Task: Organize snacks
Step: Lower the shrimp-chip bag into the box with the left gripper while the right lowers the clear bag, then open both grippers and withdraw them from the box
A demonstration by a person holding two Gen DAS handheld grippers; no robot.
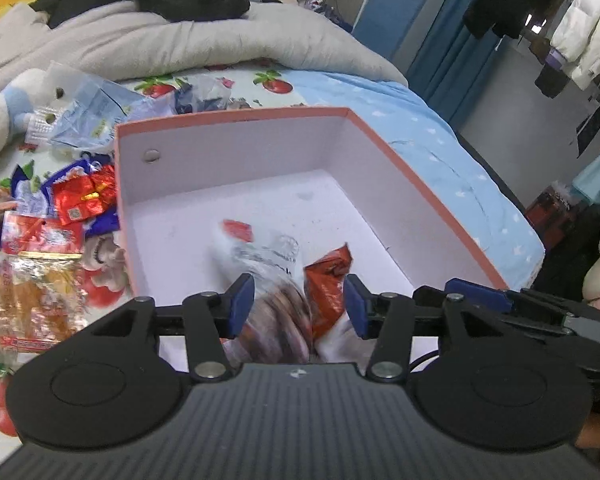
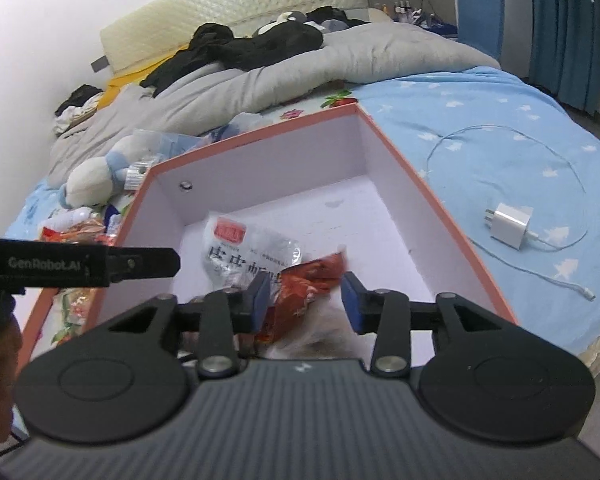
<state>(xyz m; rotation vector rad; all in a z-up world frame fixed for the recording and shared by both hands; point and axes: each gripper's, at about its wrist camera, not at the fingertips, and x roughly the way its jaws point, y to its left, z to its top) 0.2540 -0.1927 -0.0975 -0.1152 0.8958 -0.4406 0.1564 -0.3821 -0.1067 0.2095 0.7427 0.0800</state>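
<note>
A pink-rimmed box with a white inside [image 1: 236,114] [image 2: 260,130] sits on the bed. In it lie a clear snack bag with a red label [image 1: 260,248] [image 2: 236,248] and an orange-red packet [image 1: 326,280] [image 2: 308,280]. My left gripper [image 1: 300,304] is open over the box's near end; the clear bag is blurred between and below its blue pads [image 1: 242,304]. My right gripper [image 2: 306,300] is open just above the orange-red packet. The left gripper's finger [image 2: 140,266] shows at the left of the right wrist view. Several loose snack packets [image 1: 80,200] lie left of the box.
A white and blue plush toy [image 2: 96,184] and clear plastic bags [image 1: 88,112] lie behind the snacks. A white charger with cable [image 2: 512,226] lies right of the box. A grey quilt [image 1: 140,40] with black clothes covers the far bed.
</note>
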